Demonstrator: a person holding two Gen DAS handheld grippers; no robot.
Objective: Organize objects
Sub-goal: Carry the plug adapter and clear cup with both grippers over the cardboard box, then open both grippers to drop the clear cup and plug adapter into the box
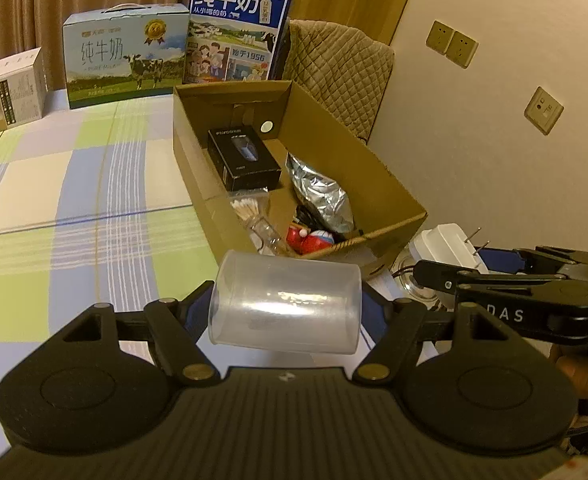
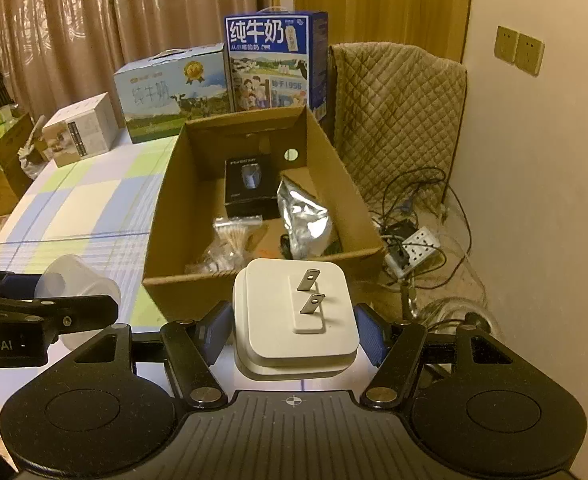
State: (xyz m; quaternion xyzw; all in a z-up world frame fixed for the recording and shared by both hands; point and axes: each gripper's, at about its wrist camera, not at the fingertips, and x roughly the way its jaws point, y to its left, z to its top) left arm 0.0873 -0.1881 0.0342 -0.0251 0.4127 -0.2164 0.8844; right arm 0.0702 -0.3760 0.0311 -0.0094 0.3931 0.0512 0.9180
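Left gripper (image 1: 286,308): fingers set wide and closed on a clear plastic cup (image 1: 286,304), which lies on its side crosswise between the blue pads, above the checked cloth (image 1: 74,200) of the table. Right gripper (image 2: 294,320): fingers likewise spread wide, pressing on both sides of a white plug adapter (image 2: 294,316) held flat, its two metal prongs (image 2: 310,292) pointing up and forward. In the left view the right gripper appears at the right edge with the adapter at its tip; in the right view the left gripper and its cup appear at the left edge.

Just beyond both grippers: an open cardboard box (image 2: 166,208) at the table's right edge. Inside, from near to far: a red toy (image 1: 310,240), a bag of cotton swabs (image 2: 236,236), a crumpled silver foil bag (image 2: 304,220) and a black carton (image 2: 248,188) toward the far end.

Behind the box: two milk cartons, one pale blue (image 1: 126,56) and one dark blue (image 1: 234,28) standing upright, and a small white box (image 1: 8,92) to the left. Right of the table: a quilted cover (image 2: 398,108), with a power strip (image 2: 420,244) and tangled cables (image 2: 434,200) below. Curtains (image 2: 114,20) close the background.
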